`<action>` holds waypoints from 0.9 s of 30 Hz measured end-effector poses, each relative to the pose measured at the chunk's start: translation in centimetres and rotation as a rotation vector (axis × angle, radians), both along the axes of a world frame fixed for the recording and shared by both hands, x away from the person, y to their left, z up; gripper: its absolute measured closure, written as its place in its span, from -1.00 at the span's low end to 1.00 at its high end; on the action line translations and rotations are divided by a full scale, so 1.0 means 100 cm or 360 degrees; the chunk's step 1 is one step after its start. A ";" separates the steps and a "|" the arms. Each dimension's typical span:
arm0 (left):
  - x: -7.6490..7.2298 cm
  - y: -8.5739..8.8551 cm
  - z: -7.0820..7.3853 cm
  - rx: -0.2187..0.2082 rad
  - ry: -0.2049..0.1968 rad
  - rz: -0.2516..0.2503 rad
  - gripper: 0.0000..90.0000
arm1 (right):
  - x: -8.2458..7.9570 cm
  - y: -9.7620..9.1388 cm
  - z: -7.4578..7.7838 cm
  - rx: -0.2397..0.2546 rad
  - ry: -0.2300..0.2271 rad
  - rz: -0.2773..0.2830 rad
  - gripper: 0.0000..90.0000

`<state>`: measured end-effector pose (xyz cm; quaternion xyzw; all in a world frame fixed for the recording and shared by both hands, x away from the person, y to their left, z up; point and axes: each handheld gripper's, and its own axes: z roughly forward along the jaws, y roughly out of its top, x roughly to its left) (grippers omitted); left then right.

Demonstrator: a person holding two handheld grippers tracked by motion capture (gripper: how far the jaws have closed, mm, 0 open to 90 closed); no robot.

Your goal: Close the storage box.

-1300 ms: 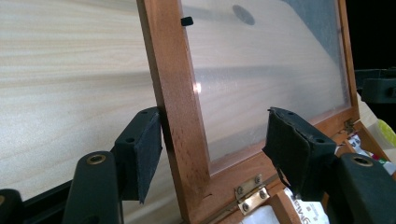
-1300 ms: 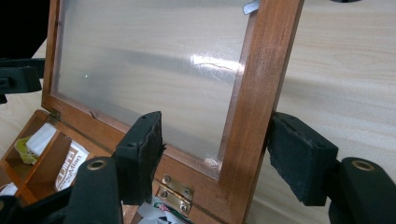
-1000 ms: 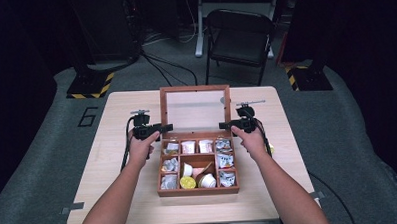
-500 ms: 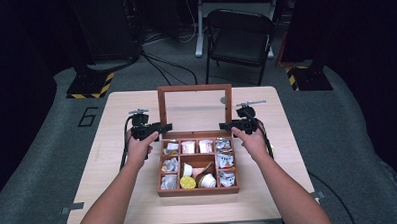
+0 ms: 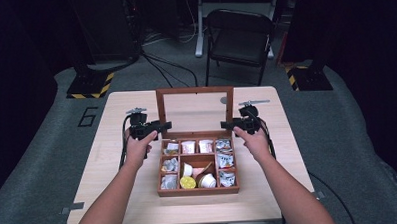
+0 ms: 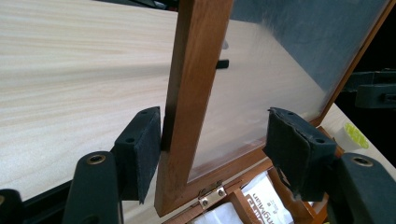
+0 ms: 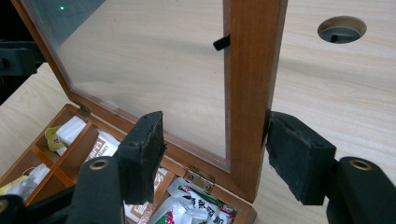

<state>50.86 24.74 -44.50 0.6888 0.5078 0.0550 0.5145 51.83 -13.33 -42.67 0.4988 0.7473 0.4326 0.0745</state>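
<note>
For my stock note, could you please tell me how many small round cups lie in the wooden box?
3, perhaps more hidden: yellow-lidded cup, white cup beside it, white cup behind them, all in the brown wooden compartment box.

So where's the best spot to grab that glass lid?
Probably by the lid's wooden side rails, low near the hinges, one gripper coming in from each side. The lid stands upright, and the rails are narrow enough to fit between jaws; the glass pane isn't.

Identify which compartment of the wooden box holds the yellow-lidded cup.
The front-row middle compartment: the yellow-lidded cup sits at its left, beside a white cup; the others hold sachets.
</note>
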 end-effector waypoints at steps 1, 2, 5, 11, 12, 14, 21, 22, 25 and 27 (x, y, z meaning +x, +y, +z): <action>0.000 0.000 0.001 0.0003 0.0000 -0.0005 -0.19 | 0.000 0.000 0.001 0.0005 -0.0009 0.0003 -0.19; 0.000 0.001 0.002 0.0015 -0.0009 -0.0015 -0.19 | -0.001 0.000 0.002 0.0009 -0.0005 -0.0006 -0.18; -0.001 -0.001 0.009 0.0021 -0.0023 -0.0006 -0.19 | -0.002 0.000 0.004 0.0014 -0.0019 -0.0002 -0.18; -0.004 0.001 0.020 0.0016 -0.0069 -0.0026 -0.19 | -0.004 -0.004 0.008 0.0044 -0.0037 0.0009 -0.12; -0.005 0.002 0.021 0.0004 -0.0078 -0.0025 -0.19 | -0.004 -0.004 0.009 0.0048 -0.0031 0.0006 -0.12; -0.006 0.003 0.023 0.0002 -0.0096 -0.0033 -0.19 | -0.004 -0.004 0.013 0.0031 -0.0040 0.0031 -0.11; -0.010 0.004 0.033 0.0017 -0.0115 -0.0060 -0.14 | -0.007 -0.003 0.030 0.0004 -0.0084 0.0075 -0.09; -0.011 0.004 0.037 0.0015 -0.0139 -0.0061 -0.13 | -0.008 -0.003 0.031 0.0006 -0.0092 0.0084 -0.08; -0.013 0.005 0.047 0.0009 -0.0187 -0.0088 -0.09 | -0.009 -0.002 0.038 0.0008 -0.0114 0.0105 -0.06; -0.014 0.006 0.052 -0.0003 -0.0187 -0.0103 -0.06 | -0.010 -0.001 0.042 0.0016 -0.0119 0.0117 -0.05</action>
